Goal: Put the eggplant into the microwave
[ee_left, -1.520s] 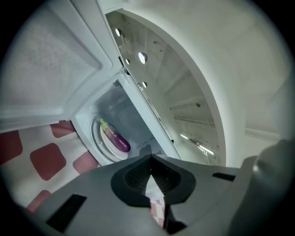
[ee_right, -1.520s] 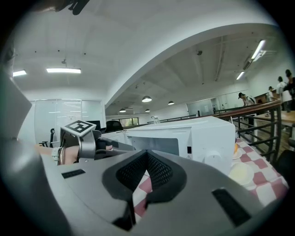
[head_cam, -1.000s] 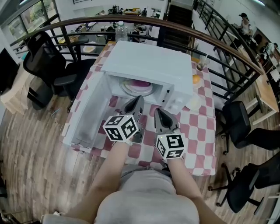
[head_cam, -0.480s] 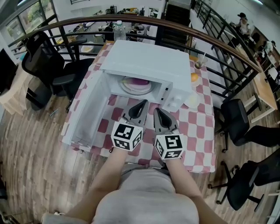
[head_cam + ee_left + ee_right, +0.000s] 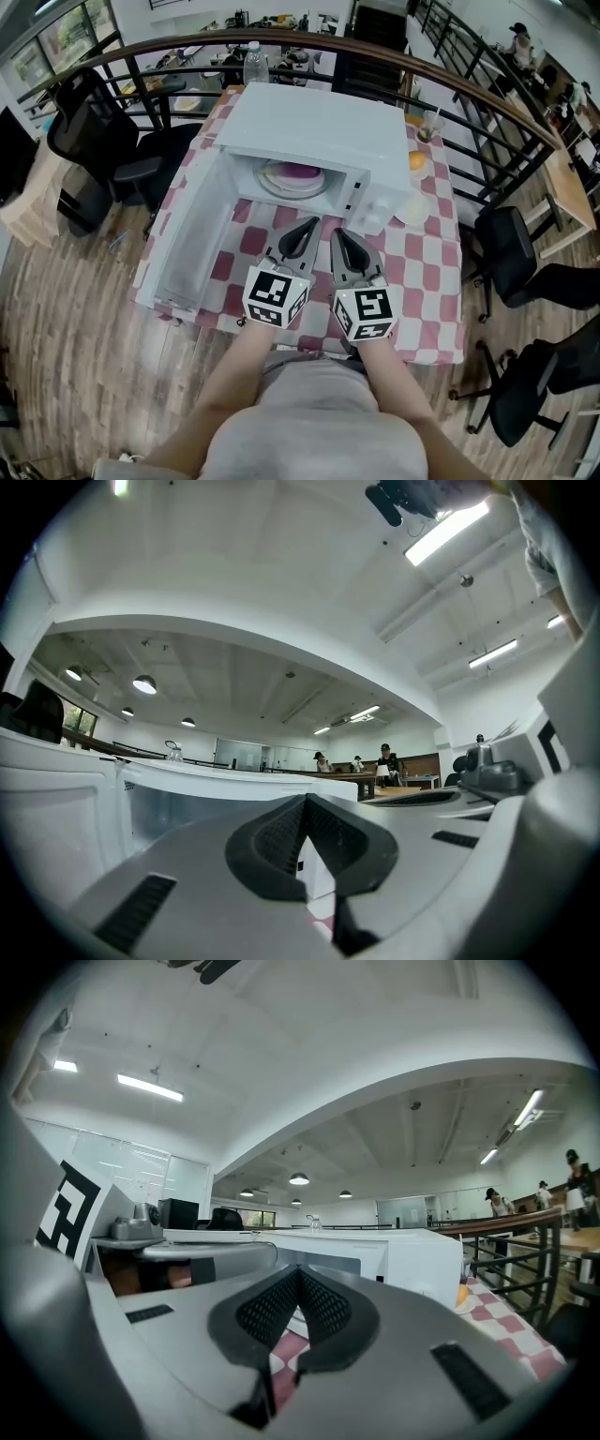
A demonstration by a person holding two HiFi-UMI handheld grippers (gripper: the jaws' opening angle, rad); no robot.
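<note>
Nearest the person, the left claw [image 5: 304, 231] and the right claw [image 5: 339, 238] were held level, side by side, above the checkered bench [image 5: 427, 281]. Each had its jaws pressed together on nothing. Beyond them stood the white microwave [image 5: 319, 127], its door [image 5: 187, 248] swung open leftward. Inside, the purple eggplant [image 5: 300, 173] rested on a plate [image 5: 279, 187].

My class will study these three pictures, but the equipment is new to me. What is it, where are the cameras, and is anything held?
A person holds two clamps, the left gripper and the right gripper, each with a marker cube. One picture is from a camera on the person's head; the other two from cameras on the grippers. On the checked table stands a white microwave, door open, a purple eggplant on a plate inside. Both grippers are shut and empty.
</note>
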